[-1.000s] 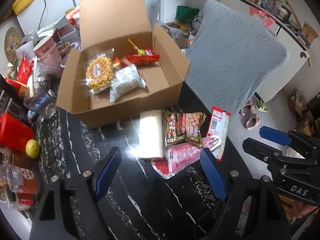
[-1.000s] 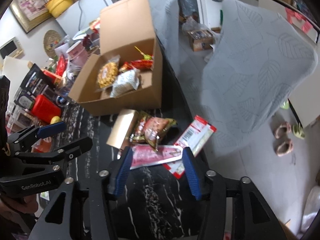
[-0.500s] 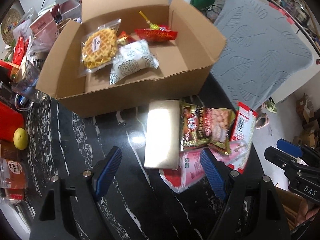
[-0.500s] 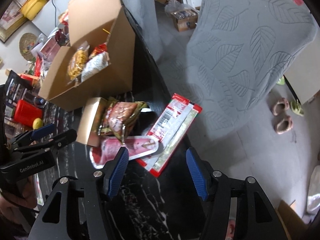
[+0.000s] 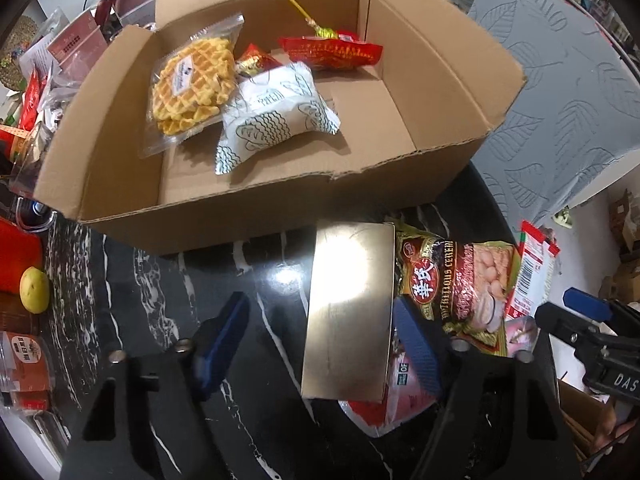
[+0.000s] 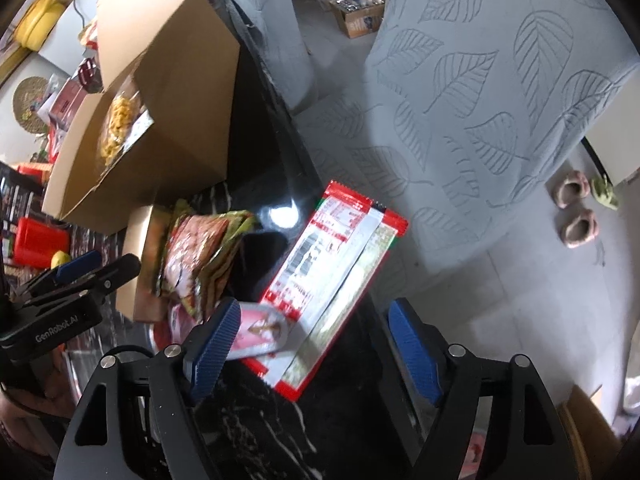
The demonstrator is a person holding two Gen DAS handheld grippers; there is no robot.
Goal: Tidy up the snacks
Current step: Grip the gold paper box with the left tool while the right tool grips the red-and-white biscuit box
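Observation:
An open cardboard box (image 5: 440, 92) holds a waffle pack (image 5: 192, 80), a white pouch (image 5: 276, 116) and a red packet (image 5: 332, 52). In front of it on the black marble table (image 5: 140, 280) lie a tan flat box (image 5: 348, 312), a peanut bag (image 5: 460, 280), a pink pack (image 5: 400, 404) and a red-edged flat packet (image 6: 336, 272). My left gripper (image 5: 320, 344) is open, its fingers either side of the tan box. My right gripper (image 6: 316, 344) is open, straddling the red-edged packet at the table edge.
A grey leaf-patterned chair (image 6: 480, 80) stands close to the table's right edge. Clutter lies left of the box: a red container (image 5: 16, 252), a lemon (image 5: 34, 290), jars and packets. Slippers (image 6: 576, 208) lie on the floor.
Both grippers have moved forward and down toward the loose snacks. The left now brackets the tan box; the right now brackets the red-edged packet. Both stayed open.

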